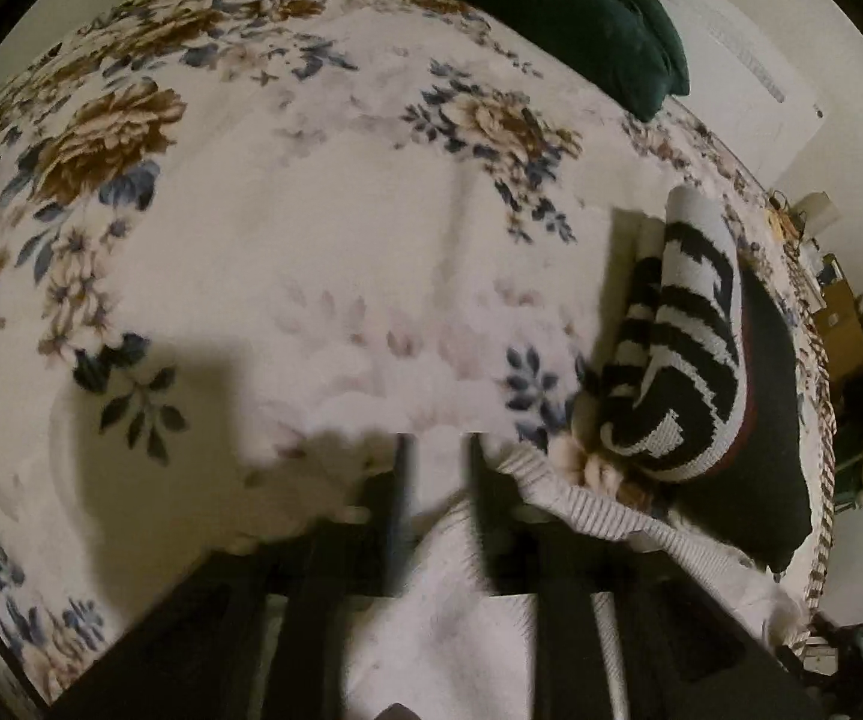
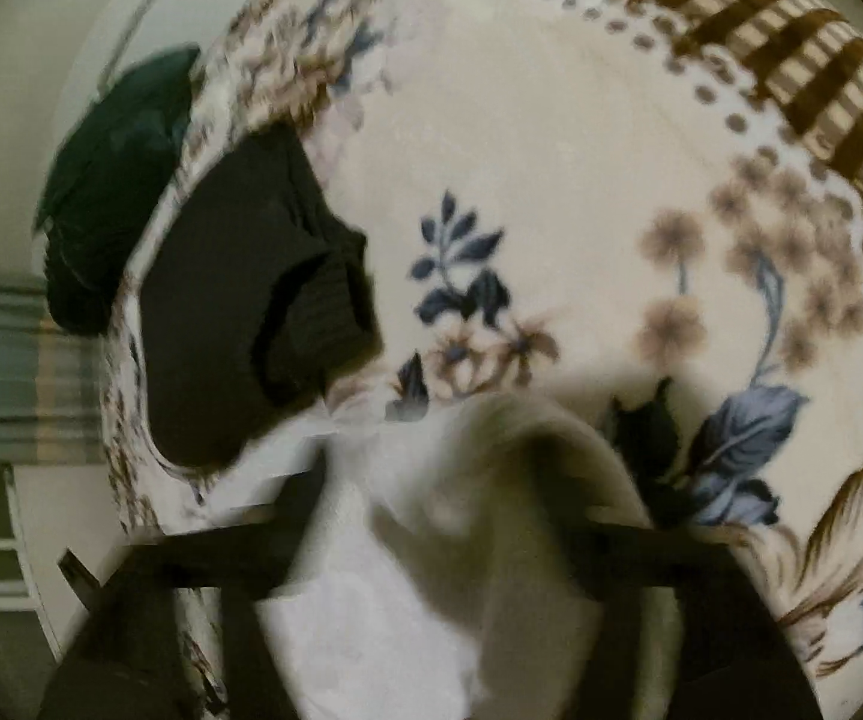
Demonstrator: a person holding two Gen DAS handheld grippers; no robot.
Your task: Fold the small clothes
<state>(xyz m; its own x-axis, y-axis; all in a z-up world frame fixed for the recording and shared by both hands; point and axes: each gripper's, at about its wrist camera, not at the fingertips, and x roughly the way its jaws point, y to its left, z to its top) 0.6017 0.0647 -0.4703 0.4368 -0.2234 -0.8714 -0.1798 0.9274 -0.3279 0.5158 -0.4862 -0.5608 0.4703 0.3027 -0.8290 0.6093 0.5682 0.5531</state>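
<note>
A white ribbed knit garment (image 1: 431,600) lies on the floral bedspread (image 1: 287,228). My left gripper (image 1: 434,468) is shut on its edge, the cloth bunched between the dark fingers. In the right wrist view the same white garment (image 2: 407,588) is pinched and lifted in a fold by my right gripper (image 2: 443,516); the view is blurred. A black-and-white patterned knit piece (image 1: 683,348) rests on a black garment (image 1: 773,420) to the right. The black ribbed garment (image 2: 251,312) also shows left of the right gripper.
A dark green cushion (image 1: 551,6) lies at the far side of the bed, and also shows in the right wrist view (image 2: 113,198). The bed's striped border (image 2: 791,60) marks its edge. Cluttered furniture (image 1: 839,312) stands beyond the bed at right.
</note>
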